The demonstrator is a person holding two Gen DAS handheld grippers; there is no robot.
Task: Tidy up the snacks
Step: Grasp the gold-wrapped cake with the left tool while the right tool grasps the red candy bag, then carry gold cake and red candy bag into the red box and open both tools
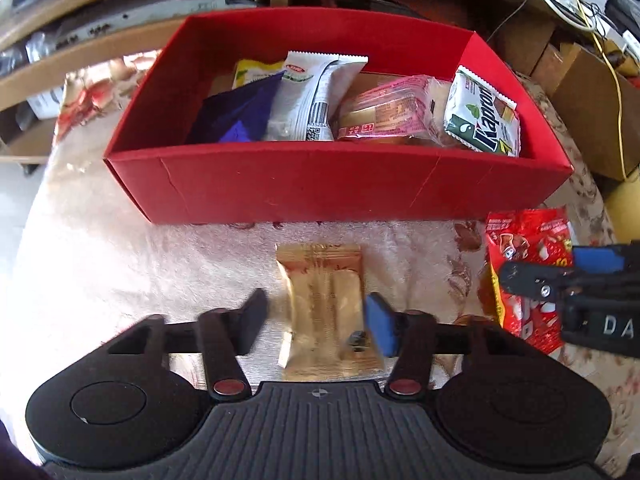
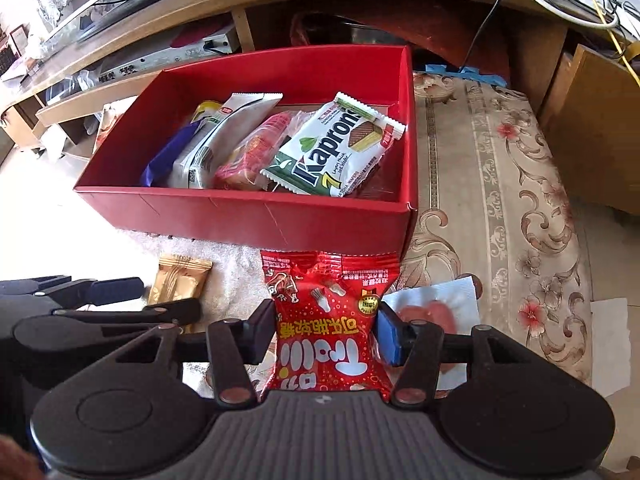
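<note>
Gold wafer packet [image 1: 326, 304] on the cloth before the red box [image 1: 336, 188], between the left gripper [image 1: 316, 320] fingers, not yet pinched; likely light, crinkly, crushable, best taken mid-body. Red gummy bag [image 2: 328, 320], soft, slippery, squeezed by the right gripper [image 2: 326, 334]

A red box [image 1: 320, 188], open-topped, sits on the patterned cloth and holds a purple pack [image 1: 236, 114], a white pack [image 1: 310, 96], a pink cake pack [image 1: 394, 114] and a green-and-white Kapron wafer pack [image 1: 482, 118] leaning at its right end. In front of it lies a gold pack [image 1: 326, 304], lengthwise toward the box. Right of that lies a red Trolli bag [image 2: 330, 320], its top edge near the box wall.
</note>
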